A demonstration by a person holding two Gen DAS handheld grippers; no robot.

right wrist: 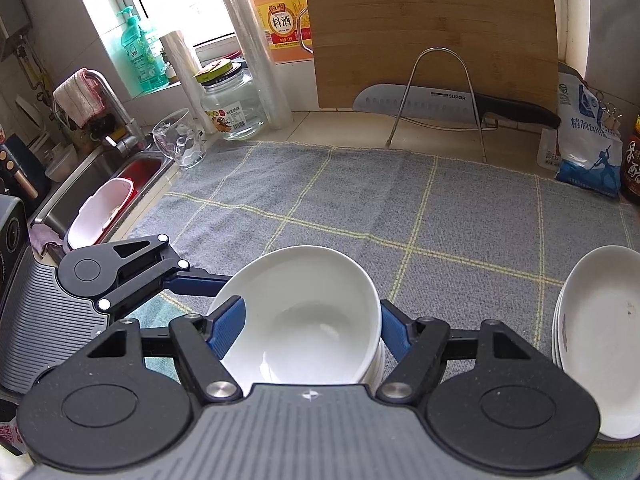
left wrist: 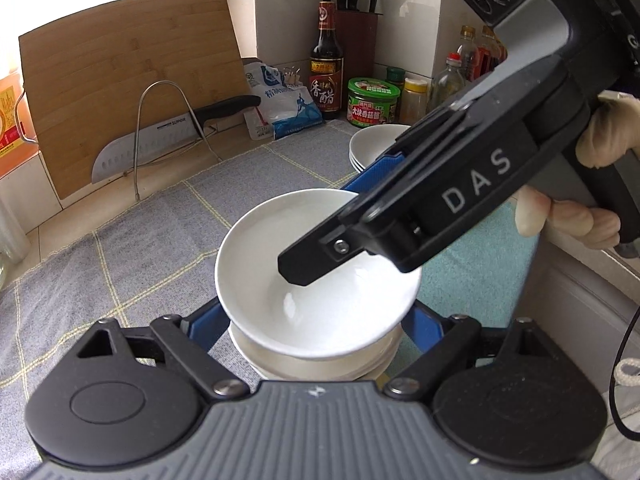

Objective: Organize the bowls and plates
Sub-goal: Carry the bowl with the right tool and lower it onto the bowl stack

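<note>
A white bowl [left wrist: 260, 248] [right wrist: 312, 300] sits tilted on top of a stack of white bowls [left wrist: 320, 364] [right wrist: 378, 364]. My right gripper [left wrist: 320, 232] [right wrist: 310, 320] reaches in from the right and is shut on this top bowl, one blue finger on each side. Lower down, my left gripper [left wrist: 316, 320] is shut on the stack below, its blue fingers [left wrist: 208, 328] against both sides. Its fingertips are hidden behind the top bowl. A stack of white plates [left wrist: 372, 144] [right wrist: 600, 340] lies to the right on the grey checked mat [right wrist: 400, 200].
A bamboo cutting board [right wrist: 432, 32] and a knife on a wire rack [right wrist: 440, 100] stand at the back. Sauce bottles and jars [left wrist: 372, 100] crowd the far corner. A sink [right wrist: 92, 184], a glass [right wrist: 180, 140] and a jar [right wrist: 232, 108] are on the left. A gloved hand [left wrist: 608, 132] holds the right gripper.
</note>
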